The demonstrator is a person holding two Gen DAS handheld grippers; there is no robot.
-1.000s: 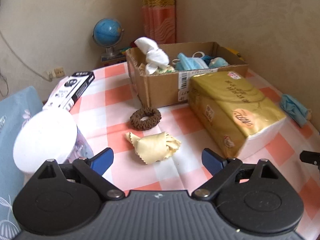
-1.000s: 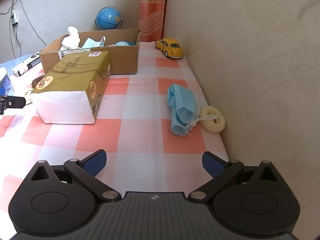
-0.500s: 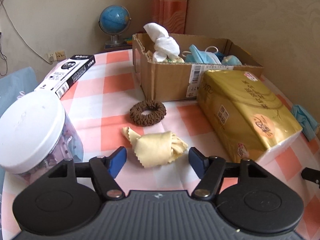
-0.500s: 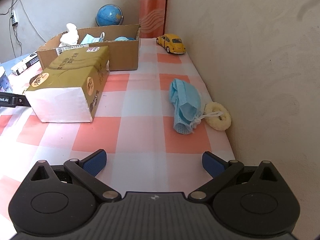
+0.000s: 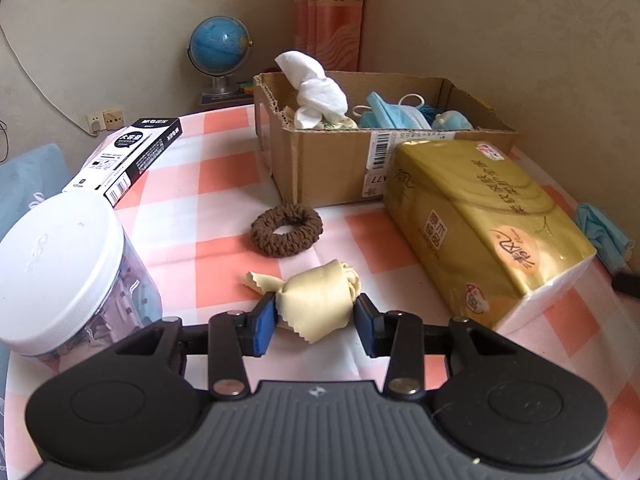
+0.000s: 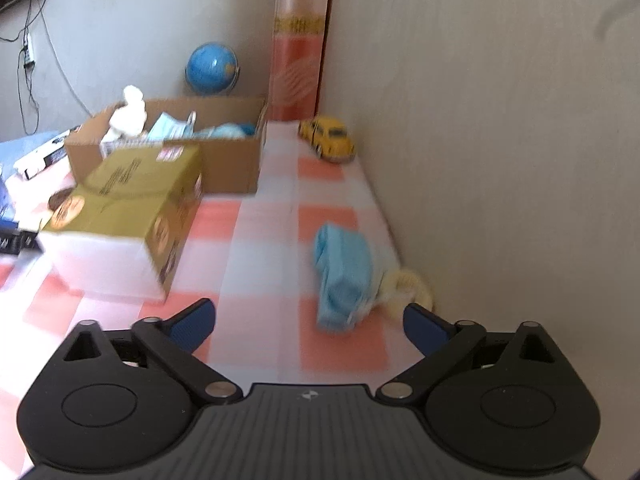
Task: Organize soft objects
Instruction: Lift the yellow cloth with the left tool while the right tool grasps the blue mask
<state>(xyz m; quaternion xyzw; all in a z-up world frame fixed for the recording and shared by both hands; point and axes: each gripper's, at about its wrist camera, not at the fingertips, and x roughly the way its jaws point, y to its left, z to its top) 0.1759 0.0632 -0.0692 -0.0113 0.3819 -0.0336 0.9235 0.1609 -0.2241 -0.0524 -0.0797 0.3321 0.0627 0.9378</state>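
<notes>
A crumpled yellow cloth (image 5: 316, 300) lies on the checked tablecloth, and my left gripper (image 5: 314, 314) has it between its blue pads, which press on both sides as the jaws are closing. Just beyond lies a brown scrunchie (image 5: 286, 230). Behind that stands a cardboard box (image 5: 328, 168) holding white cloths and blue masks. In the blurred right wrist view, my right gripper (image 6: 308, 314) stands wide, its jaws closing a little, with a blue face mask (image 6: 340, 272) on the table ahead between the fingers, untouched. A cream scrunchie (image 6: 408, 284) lies against the mask by the wall.
A gold tissue pack (image 5: 480, 216) lies right of the cloth. A white-lidded jar (image 5: 60, 264) stands close on the left, a black-and-white box (image 5: 128, 156) behind it. A globe (image 5: 219, 46) stands at the back and a yellow toy car (image 6: 328, 138) by the wall.
My left gripper's jaws have come together from wide apart onto the yellow cloth. My right gripper has edged closer to the blue mask and its jaws have narrowed slightly.
</notes>
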